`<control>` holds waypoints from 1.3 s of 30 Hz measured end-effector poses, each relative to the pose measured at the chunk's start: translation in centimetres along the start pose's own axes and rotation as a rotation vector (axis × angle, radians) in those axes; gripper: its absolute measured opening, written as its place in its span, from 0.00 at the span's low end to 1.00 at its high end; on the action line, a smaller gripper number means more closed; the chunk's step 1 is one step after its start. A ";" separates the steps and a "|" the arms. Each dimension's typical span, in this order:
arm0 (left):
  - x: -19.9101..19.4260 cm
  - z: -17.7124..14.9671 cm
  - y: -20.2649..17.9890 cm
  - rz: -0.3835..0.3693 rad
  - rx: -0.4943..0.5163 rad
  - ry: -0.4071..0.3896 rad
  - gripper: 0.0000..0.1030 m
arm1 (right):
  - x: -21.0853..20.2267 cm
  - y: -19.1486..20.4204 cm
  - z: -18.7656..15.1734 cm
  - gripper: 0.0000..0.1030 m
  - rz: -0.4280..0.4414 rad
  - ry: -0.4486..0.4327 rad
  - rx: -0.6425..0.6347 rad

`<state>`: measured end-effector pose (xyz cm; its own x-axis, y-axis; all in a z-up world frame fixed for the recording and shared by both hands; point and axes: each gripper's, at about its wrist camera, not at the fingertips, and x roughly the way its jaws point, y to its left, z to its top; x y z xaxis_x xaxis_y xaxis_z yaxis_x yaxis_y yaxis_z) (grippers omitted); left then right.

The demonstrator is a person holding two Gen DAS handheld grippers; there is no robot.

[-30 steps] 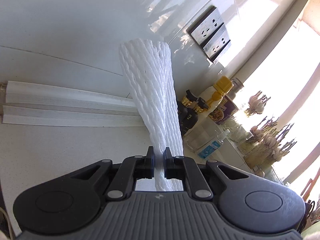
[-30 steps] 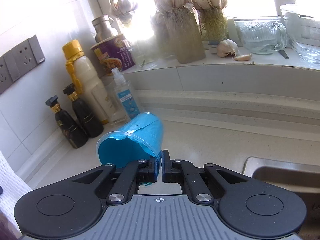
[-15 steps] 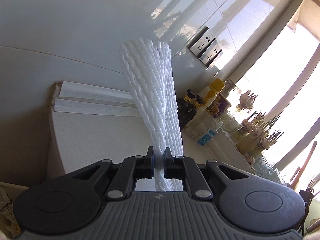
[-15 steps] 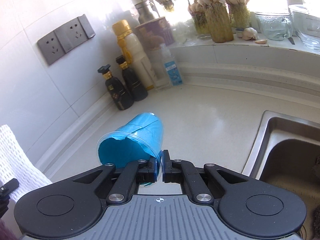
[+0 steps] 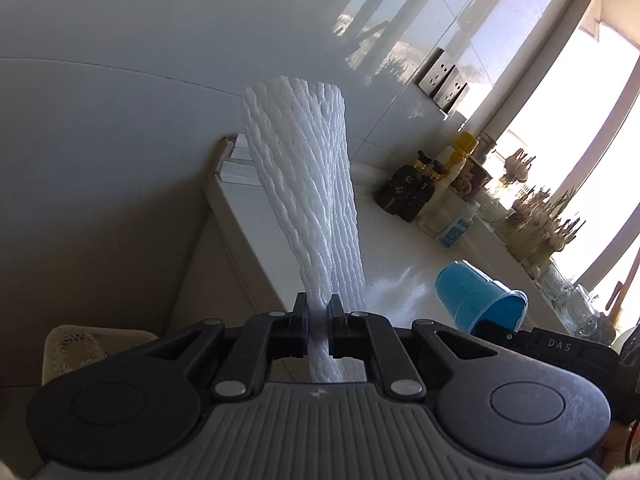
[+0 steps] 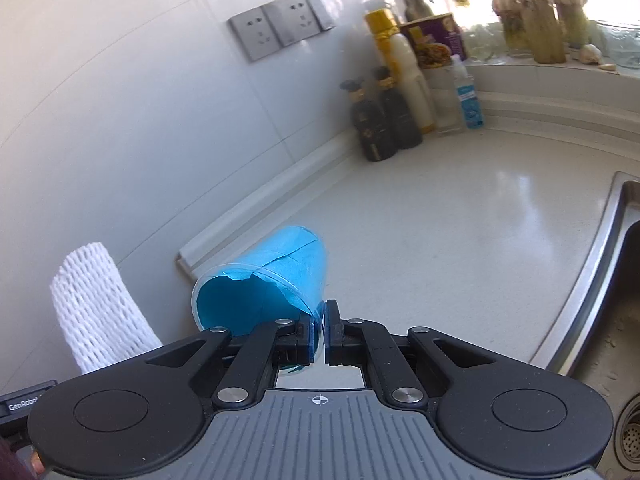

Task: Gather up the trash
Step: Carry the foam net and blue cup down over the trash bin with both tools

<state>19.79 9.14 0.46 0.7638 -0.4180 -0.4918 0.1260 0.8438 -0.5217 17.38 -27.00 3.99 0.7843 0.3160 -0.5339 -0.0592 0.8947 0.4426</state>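
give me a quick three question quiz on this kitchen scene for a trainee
1. True or false: the left gripper is shut on the white foam net.
2. What does the right gripper hold? A) a dark bottle B) the blue cup by its rim C) nothing
3. Fill in: in the right wrist view, the edge of a metal ___ shows at the right, beside the counter.

Key:
1. True; its fingers pinch the net's narrow end.
2. B.
3. sink.

Black tongs (image 5: 318,322), ribbed grey housing
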 end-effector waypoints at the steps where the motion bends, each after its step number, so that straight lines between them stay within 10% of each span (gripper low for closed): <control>1: -0.5 -0.4 0.4 0.011 0.001 -0.005 0.07 | -0.1 0.9 -0.5 0.03 0.018 0.000 -0.014; 16: -1.8 -6.5 9.1 0.193 -0.124 -0.088 0.07 | 4.1 11.1 -12.2 0.03 0.223 0.076 -0.203; 28: 1.2 -9.9 13.9 0.276 -0.302 -0.109 0.07 | 11.4 9.5 -19.6 0.04 0.162 0.151 -0.062; 39: 3.5 -10.9 15.7 0.424 -0.219 -0.075 0.08 | 15.2 10.1 -24.3 0.05 0.081 0.227 -0.148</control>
<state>17.53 17.20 -17.09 0.7637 -0.0203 -0.6452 -0.3363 0.8407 -0.4245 13.68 -5.47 -17.17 0.6158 0.4358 -0.6564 -0.2183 0.8949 0.3892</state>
